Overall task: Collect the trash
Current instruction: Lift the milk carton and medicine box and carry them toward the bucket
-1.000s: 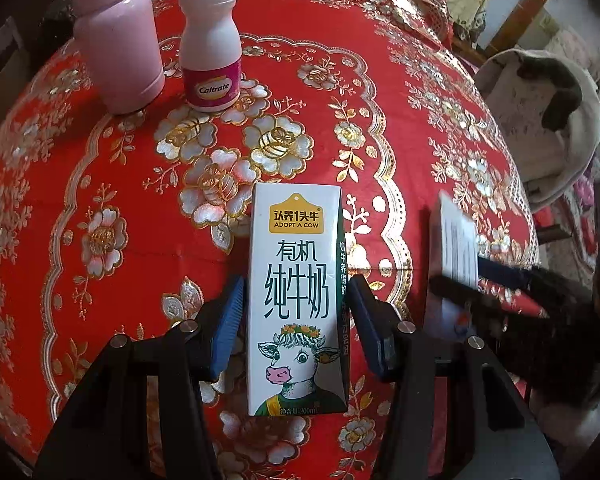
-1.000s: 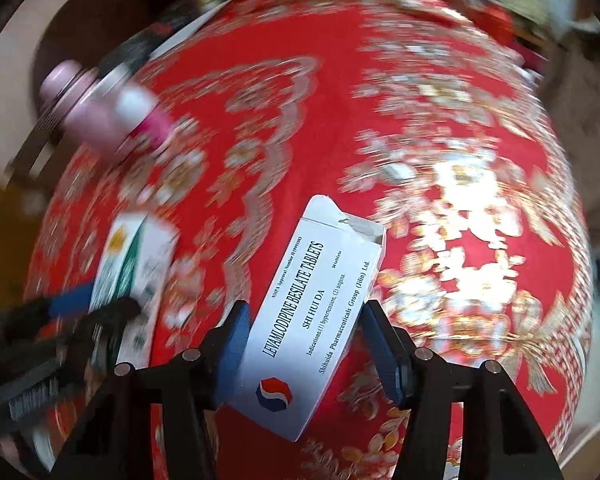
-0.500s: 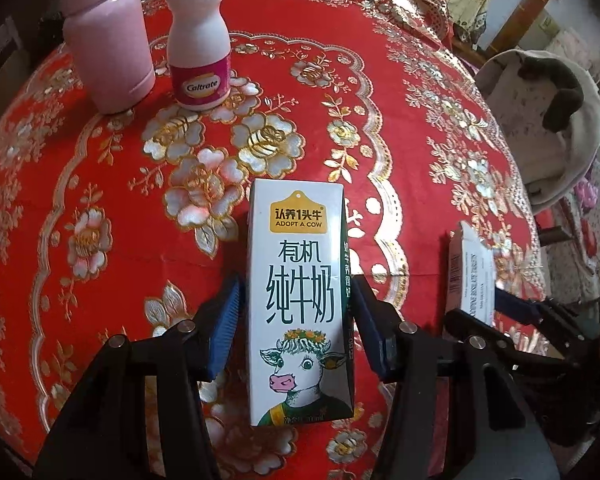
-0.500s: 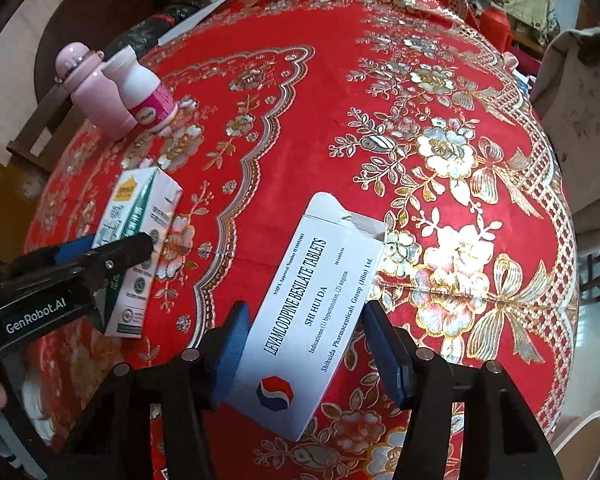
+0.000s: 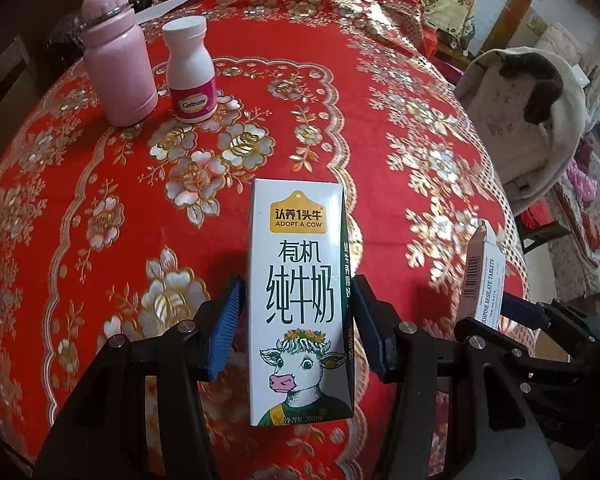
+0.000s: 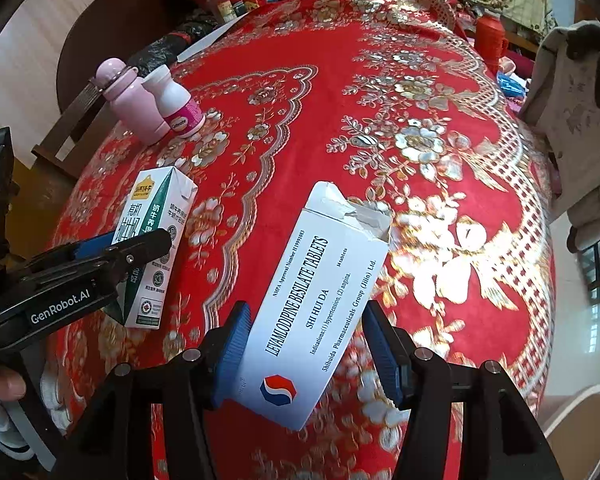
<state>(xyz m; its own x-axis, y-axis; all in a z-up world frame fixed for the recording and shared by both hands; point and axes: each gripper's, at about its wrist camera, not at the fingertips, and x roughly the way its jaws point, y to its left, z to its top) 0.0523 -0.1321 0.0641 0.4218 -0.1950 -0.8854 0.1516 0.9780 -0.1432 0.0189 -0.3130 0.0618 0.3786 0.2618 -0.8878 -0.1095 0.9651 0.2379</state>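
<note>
1. Holding one piece of trash in each tool, you have the left gripper (image 5: 296, 328) clamped across the lower half of a white-and-green milk carton printed with a cartoon cow (image 5: 300, 280), its blue pads pressed to both narrow sides; the carton's long axis runs straight out along the fingers.

2. The right gripper (image 6: 306, 354) is closed on a white cardboard tablet box with a torn-open top flap (image 6: 312, 300). The box lies skewed between the pads, its torn end leaning away to the right.

3. Both items appear lifted over the round table under a red cloth with gold-and-silver flowers (image 5: 340, 100). The left tool's fingers cross the carton at the left of the right wrist view.

4. No bin shows plainly in either view. A pale curved rim (image 6: 580, 408) at the lower right, off the table edge, may be one, and the right hand is the nearer to it.

5. A pink insulated flask (image 5: 118, 56) and a white pill bottle with a magenta label (image 5: 190, 68) stand side by side, well apart from both tools, so nothing blocks your way.
</note>
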